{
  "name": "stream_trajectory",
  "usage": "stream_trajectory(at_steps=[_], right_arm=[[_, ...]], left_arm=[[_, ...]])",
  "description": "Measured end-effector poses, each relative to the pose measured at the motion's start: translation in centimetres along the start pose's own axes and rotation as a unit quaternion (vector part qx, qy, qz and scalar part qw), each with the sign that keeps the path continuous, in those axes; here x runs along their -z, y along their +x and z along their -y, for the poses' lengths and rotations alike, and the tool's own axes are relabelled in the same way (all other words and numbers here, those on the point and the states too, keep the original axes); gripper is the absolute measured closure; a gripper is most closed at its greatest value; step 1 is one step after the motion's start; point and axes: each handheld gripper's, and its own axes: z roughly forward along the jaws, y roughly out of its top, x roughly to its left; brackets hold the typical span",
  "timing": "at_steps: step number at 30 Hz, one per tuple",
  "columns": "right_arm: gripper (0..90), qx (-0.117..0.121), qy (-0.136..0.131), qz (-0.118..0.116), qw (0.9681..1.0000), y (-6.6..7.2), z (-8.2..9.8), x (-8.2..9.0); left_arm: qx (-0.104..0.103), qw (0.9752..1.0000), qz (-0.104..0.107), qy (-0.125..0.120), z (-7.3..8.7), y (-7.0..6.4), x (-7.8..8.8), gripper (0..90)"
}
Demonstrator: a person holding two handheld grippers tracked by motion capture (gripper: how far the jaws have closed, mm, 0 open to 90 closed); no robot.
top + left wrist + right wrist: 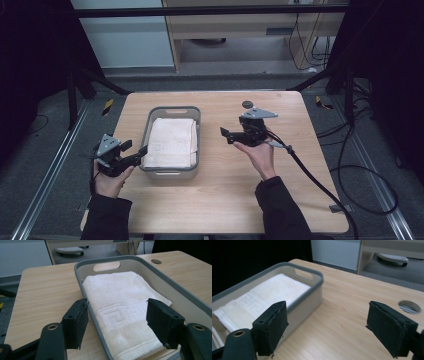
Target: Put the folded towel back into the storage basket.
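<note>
A grey basket [172, 111] stands on the wooden table [225, 195], and a folded white towel [170, 142] lies flat inside it. My left gripper [134, 151] is at the basket's near left corner, open, with nothing pressed between its pads. In the left gripper view the jaws [118, 320] straddle the basket's rim [140, 263] above the towel's [117, 290] near end. My right gripper [226, 135] hovers to the right of the basket, open and empty. The right gripper view [330, 325] shows the basket's wall [309, 296] and the towel [272, 290] on its left.
A round cable hole [247, 104] sits in the table behind the right gripper, and it also appears in the right gripper view [409, 307]. The right gripper's cable [320, 185] trails off the table's right side. Bare wood lies right of the basket.
</note>
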Motion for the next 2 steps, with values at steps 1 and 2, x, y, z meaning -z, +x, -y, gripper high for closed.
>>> stream_trajectory(at_steps=[1,2], right_arm=[[16.6,-0.003,0.000,0.003,1.0000,-0.34,0.45,0.64],[16.4,-0.005,-0.002,0.006,1.0000,-0.69,0.89,1.25]], left_arm=[[0.001,1.0000,0.001,-0.001,0.12,0.00,0.11,32.9],[0.001,1.0000,0.001,-0.001,0.12,0.00,0.11,32.6]])
